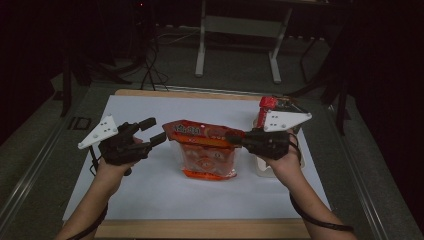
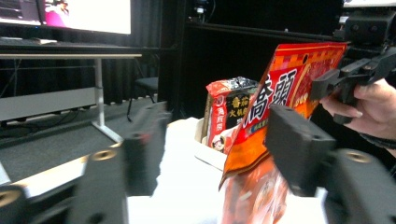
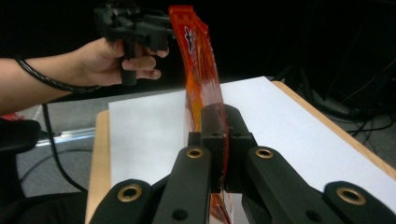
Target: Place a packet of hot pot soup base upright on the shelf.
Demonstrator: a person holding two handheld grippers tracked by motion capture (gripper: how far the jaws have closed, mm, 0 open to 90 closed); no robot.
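Pinching the top edge of the orange snack bag (image 1: 206,149), the right tongs (image 1: 234,138) are clenched on it, and in the right gripper view the film is squeezed flat between the two black jaws. The left tongs (image 1: 152,130) stand released, jaws apart, just beside the bag's other top corner without touching it. The bag hangs upright over the white surface (image 1: 150,195), its bottom at or near the sheet.

To do this well, I judge the right grip should stay firm on the sealed edge while the bag is carried, since a single corner hold lets it swing and twist; keeping the left tongs near would steady it.

Large white Chinese characters run across the bag's front in the left gripper view. Behind it, a red-and-black packet (image 2: 229,114) with yellow Chinese lettering stands in a white tray (image 2: 210,154); I cannot read either brand.
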